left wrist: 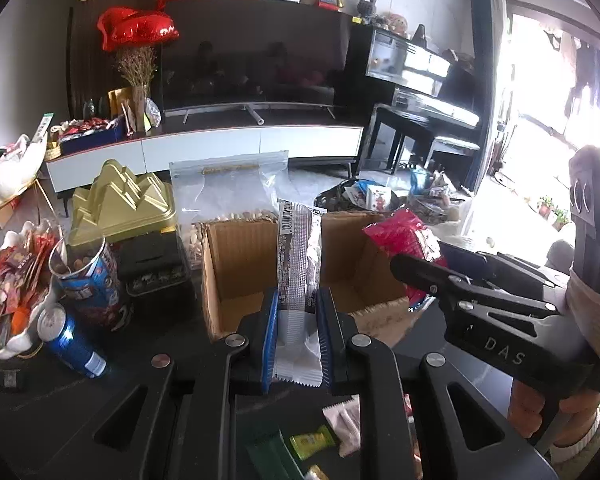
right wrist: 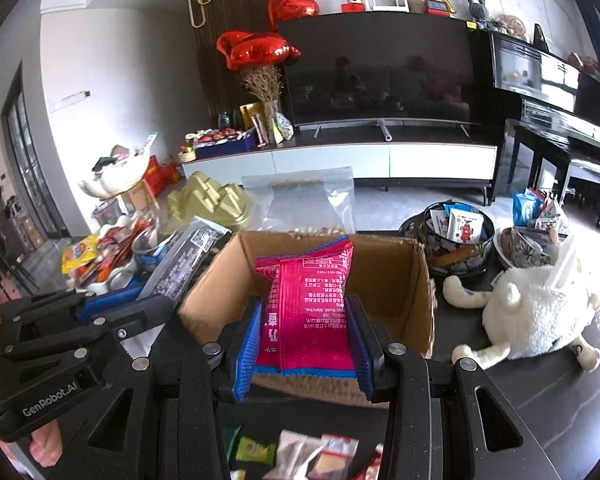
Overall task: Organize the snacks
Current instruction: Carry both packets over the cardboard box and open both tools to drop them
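Observation:
An open cardboard box [left wrist: 236, 276] stands on the dark table; it also shows in the right wrist view [right wrist: 396, 280]. My left gripper [left wrist: 297, 332] is shut on a long silver and black snack packet [left wrist: 299, 256] and holds it upright over the box's near edge. My right gripper [right wrist: 305, 344] is shut on a pink snack packet [right wrist: 310, 304] held above the box's near wall. The pink packet [left wrist: 404, 236] and the right gripper [left wrist: 440, 280] show at the right of the left wrist view. The left gripper [right wrist: 112, 308] with its silver packet [right wrist: 184, 256] shows at the left of the right wrist view.
Left of the box are a black tin [left wrist: 154, 272], a blue snack tub [left wrist: 88, 276], a blue can [left wrist: 72, 340] and a white dish of snacks [left wrist: 12, 280]. Behind it stands a clear zip bag [left wrist: 228, 188]. A white plush toy [right wrist: 536, 320] and snack bowls [right wrist: 456, 236] lie right. Loose packets [right wrist: 300, 456] lie near.

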`<state>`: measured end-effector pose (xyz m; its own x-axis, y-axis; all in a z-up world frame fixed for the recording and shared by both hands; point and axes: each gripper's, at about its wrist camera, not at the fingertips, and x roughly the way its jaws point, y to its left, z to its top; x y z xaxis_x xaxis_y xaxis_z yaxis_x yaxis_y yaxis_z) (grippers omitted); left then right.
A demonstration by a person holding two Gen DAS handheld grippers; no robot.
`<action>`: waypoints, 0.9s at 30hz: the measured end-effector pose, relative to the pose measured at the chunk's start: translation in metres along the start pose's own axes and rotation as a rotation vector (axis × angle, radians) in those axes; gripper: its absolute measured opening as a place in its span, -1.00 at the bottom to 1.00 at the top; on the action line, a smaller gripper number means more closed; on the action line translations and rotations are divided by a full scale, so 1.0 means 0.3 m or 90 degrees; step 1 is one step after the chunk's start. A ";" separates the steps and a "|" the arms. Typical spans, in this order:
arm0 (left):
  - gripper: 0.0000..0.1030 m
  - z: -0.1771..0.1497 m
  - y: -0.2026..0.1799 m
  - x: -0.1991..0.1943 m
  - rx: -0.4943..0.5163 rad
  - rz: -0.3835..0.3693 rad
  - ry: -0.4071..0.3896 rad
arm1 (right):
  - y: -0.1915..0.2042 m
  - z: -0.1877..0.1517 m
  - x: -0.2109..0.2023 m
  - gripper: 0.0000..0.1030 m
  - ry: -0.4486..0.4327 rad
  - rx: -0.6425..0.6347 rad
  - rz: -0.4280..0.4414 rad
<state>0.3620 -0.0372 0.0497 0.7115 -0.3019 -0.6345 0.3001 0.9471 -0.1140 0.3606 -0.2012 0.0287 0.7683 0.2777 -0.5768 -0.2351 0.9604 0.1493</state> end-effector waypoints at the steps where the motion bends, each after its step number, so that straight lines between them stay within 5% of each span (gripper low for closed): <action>1: -0.62 0.006 0.002 0.015 0.002 0.000 0.002 | -0.009 0.011 0.021 -0.19 0.001 0.002 -0.002; 7: -0.61 0.048 0.022 0.125 0.009 0.010 0.013 | -0.047 0.043 0.112 -0.19 0.007 0.010 -0.007; 11: -0.33 0.066 0.043 0.161 -0.015 0.003 0.014 | -0.064 0.050 0.152 -0.17 0.004 0.020 -0.032; 14: -0.12 0.048 0.042 0.145 -0.014 0.030 0.010 | -0.074 0.036 0.149 0.07 0.001 0.023 -0.057; 19: 0.04 0.012 0.032 0.084 -0.007 0.076 0.002 | -0.063 -0.001 0.107 0.07 0.010 0.022 -0.046; 27: 0.13 -0.056 0.029 -0.033 -0.018 0.087 0.008 | -0.003 -0.066 0.020 0.07 0.027 0.026 -0.015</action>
<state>0.3469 -0.0242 0.0420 0.7367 -0.1692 -0.6547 0.1833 0.9819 -0.0476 0.3536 -0.2009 0.0093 0.7469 0.2545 -0.6142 -0.1916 0.9670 0.1677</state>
